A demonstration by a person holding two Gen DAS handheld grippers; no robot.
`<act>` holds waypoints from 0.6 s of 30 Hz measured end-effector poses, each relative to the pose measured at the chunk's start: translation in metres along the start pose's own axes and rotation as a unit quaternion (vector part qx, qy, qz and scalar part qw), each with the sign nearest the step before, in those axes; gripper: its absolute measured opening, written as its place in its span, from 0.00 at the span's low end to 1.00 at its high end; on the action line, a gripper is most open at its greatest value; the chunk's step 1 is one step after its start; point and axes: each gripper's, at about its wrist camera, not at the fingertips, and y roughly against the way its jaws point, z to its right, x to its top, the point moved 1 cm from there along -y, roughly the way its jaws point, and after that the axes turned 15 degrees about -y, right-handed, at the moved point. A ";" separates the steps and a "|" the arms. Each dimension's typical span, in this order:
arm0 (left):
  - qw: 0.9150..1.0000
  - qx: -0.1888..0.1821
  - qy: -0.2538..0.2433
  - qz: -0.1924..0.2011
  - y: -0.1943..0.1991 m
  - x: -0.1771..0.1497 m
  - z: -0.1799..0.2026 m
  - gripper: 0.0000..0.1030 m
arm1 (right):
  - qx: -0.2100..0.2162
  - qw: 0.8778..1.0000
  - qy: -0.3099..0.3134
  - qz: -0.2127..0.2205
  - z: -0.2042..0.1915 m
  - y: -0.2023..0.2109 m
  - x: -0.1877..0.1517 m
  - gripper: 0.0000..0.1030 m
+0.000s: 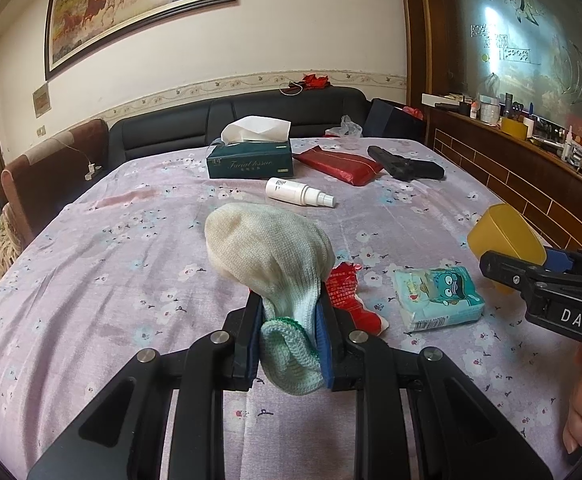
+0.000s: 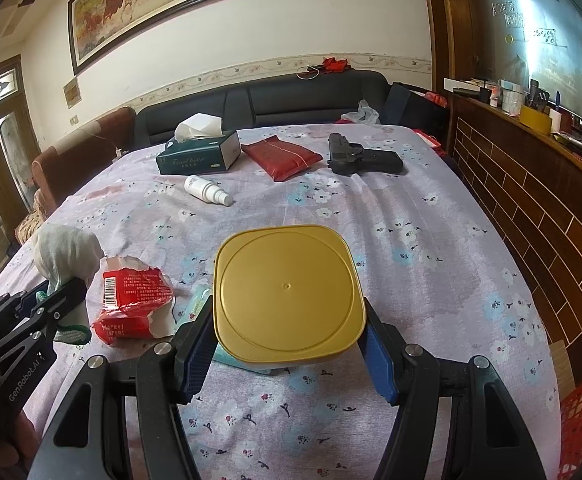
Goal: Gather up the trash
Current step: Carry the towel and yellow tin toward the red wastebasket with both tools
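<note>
Mid-collection, by the look of it. Left gripper [image 1: 291,336] clenched on a pale knitted cotton glove with green cuff [image 1: 269,256], held clear above the floral lilac bedsheet [image 1: 111,280]. Right gripper [image 2: 291,344] clamped across a square yellow plastic tub [image 2: 287,292], its base facing the camera.

Next move probably calls for turning the tub's mouth toward the glove and dropping it in.

Torn red paper wrapper [image 2: 133,304] lay just beside the left gripper; a blue cartoon tissue pack [image 1: 441,298] sat under the tub. Farther off: green tissue box [image 1: 249,160], white spray bottle [image 1: 297,192], red pouch [image 1: 337,162], black toy pistol [image 1: 405,164]. Nothing stood between the grippers.
</note>
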 end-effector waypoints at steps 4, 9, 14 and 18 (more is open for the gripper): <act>1.000 0.001 -0.001 0.001 0.000 0.000 0.000 0.21 | 0.001 1.000 0.001 0.001 -0.001 0.000 0.000 0.67; 1.000 0.001 -0.001 0.001 0.001 0.000 0.000 0.21 | 0.003 1.000 0.009 0.005 -0.004 0.001 -0.002 0.67; 1.000 0.001 -0.002 0.003 0.002 0.000 0.000 0.22 | 0.003 1.000 0.014 0.007 -0.007 0.001 -0.003 0.67; 1.000 0.002 -0.003 0.003 0.002 0.001 0.000 0.22 | 0.004 1.000 0.018 0.009 -0.008 0.002 -0.004 0.67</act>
